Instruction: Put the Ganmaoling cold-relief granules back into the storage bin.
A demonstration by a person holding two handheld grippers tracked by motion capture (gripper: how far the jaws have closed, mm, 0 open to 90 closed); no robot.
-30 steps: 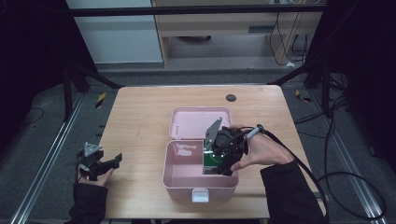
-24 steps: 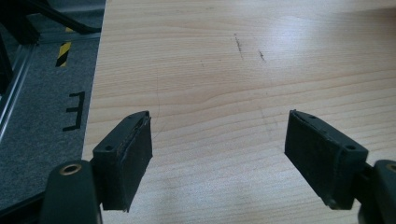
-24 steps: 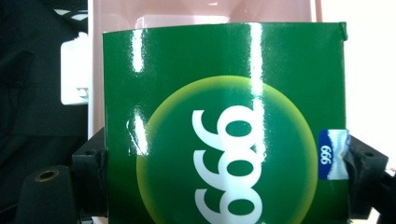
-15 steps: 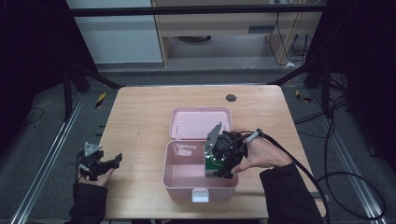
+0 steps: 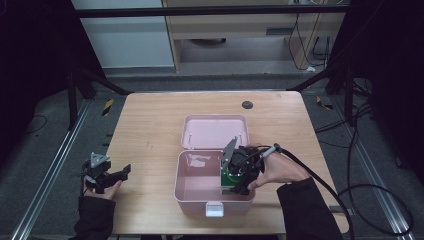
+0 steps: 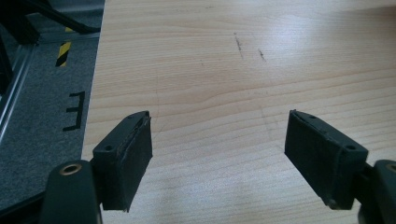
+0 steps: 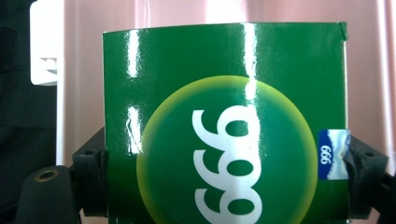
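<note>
Lighting: overhead, bright on the table (image 5: 150,115); surroundings beyond it near black. Glare: vertical white streaks on the glossy green box (image 7: 224,116) between the right gripper (image 7: 224,158) pads. Focus: soft, grainy high view; table grain ahead of the left gripper (image 6: 219,154) sharp, a pale sheen between the pads.

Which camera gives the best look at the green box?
The right gripper view: the green box sits close up, its glossy face and white 999 print readable, clamped between the jaws of the right hand-held gripper. The high view shows a small green patch inside the pink case.
</note>
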